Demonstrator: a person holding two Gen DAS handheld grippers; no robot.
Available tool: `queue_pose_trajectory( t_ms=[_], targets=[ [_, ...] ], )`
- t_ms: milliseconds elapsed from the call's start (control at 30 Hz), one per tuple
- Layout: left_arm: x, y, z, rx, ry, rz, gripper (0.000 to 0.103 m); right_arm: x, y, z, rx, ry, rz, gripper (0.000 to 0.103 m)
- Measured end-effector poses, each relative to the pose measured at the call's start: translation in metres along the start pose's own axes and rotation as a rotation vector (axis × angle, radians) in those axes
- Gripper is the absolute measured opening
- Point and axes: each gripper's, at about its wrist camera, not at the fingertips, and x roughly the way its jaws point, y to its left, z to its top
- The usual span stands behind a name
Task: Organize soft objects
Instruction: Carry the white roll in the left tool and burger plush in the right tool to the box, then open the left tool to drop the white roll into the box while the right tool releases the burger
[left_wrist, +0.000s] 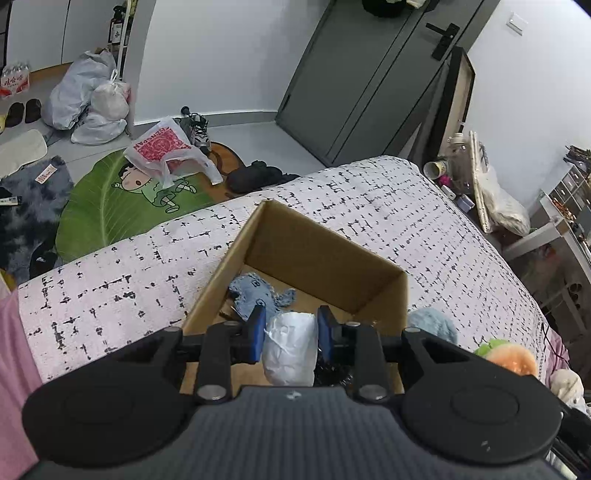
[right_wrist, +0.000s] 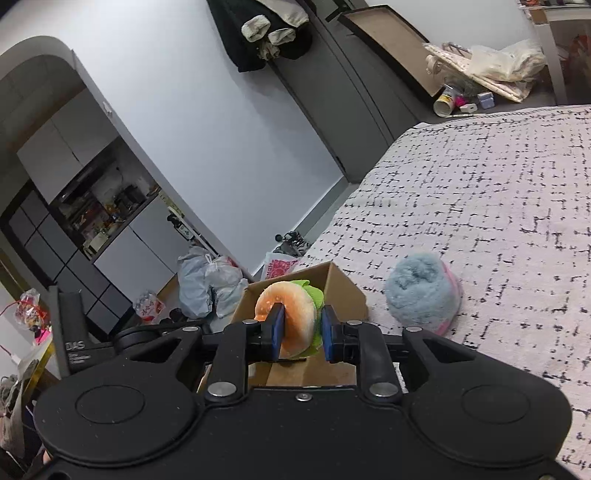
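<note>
Left claw (left_wrist: 291, 330) clamped on white bundle (left_wrist: 290, 347), directly over cardboard box (left_wrist: 325, 258) — right claw (right_wrist: 303, 334) clamped on burger plush (right_wrist: 291, 317), just short of box.

The bedspread (left_wrist: 369, 206) across the middle of the left wrist view is pale pink-white with a broken black grid of dashes. On it sits a plain brown cardboard box (left_wrist: 325, 254), and inside, a grey-blue plush (left_wrist: 258, 295). The left claw (left_wrist: 291, 328) is black with blue pads and holds a white crinkled bundle (left_wrist: 290, 350).

In the right wrist view the right claw (right_wrist: 303, 332), likewise black with blue pads, holds a burger plush (right_wrist: 291, 317), orange-tan with white specks and a bright green layer. To its right lies a fluffy blue plush (right_wrist: 421, 291) with a pink edge.

At centre left of the left wrist view, a green leaf-shaped rug (left_wrist: 107, 206) bears a cartoon figure, and a white bag (left_wrist: 166, 147) above it carries a red print.
</note>
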Motion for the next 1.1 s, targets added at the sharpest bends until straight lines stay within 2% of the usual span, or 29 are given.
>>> queue_pose_trajectory(
  t_ms=[100, 367, 467, 633, 800, 900, 967, 1100],
  targets=[
    [0.006, 0.006, 0.002, -0.032, 0.007, -0.014, 0.029, 0.007, 0.005, -0.002, -0.011, 0.008, 0.001, 0.021],
    [-0.002, 0.026, 0.006, -0.140, -0.065, -0.040, 0.051, 0.037, 0.016, -0.007, -0.027, 0.063, -0.028, 0.021],
    [-0.002, 0.033, 0.008, -0.167, -0.055, -0.057, 0.052, 0.047, 0.021, -0.009, -0.030, 0.075, -0.030, 0.021],
    [-0.003, 0.030, 0.004, -0.127, -0.054, -0.051, 0.052, 0.061, 0.026, -0.016, -0.029, 0.095, -0.033, 0.022],
    [0.000, 0.031, 0.000, -0.111, -0.028, -0.050, 0.053, 0.070, 0.027, -0.017, -0.005, 0.134, -0.047, 0.040],
    [-0.001, 0.029, -0.002, -0.084, -0.036, -0.039, 0.053, 0.063, 0.025, -0.015, 0.006, 0.129, -0.064, 0.050],
    [-0.001, 0.026, -0.003, -0.060, -0.044, -0.029, 0.053, 0.059, 0.024, -0.012, 0.015, 0.127, -0.076, 0.053],
    [-0.002, 0.020, -0.004, -0.034, -0.038, -0.002, 0.054, 0.051, 0.023, -0.008, 0.019, 0.132, -0.111, 0.068]
  ],
)
